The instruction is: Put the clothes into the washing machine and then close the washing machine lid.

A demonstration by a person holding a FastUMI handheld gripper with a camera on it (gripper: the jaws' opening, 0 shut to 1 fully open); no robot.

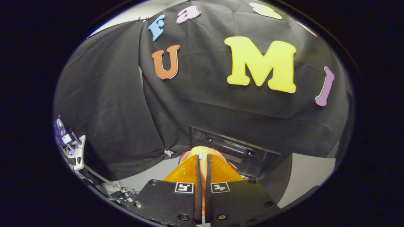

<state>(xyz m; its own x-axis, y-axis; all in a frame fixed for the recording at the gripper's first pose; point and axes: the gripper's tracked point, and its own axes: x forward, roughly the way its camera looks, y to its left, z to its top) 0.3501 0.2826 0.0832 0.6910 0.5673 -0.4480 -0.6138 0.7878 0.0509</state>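
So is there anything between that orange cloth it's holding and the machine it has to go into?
Nothing visible does. The gripper has its fingers nearly closed on the orange garment, which bulges just ahead of the fingertips. Right beyond it stands a dark panel with a hinge, seemingly the washing machine's raised lid; the opening itself is hidden behind the garment.

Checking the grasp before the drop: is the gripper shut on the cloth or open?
Shut on the cloth. The fingers stand almost together, and the orange cloth is pinched in the thin gap, bulging past the tips of the gripper.
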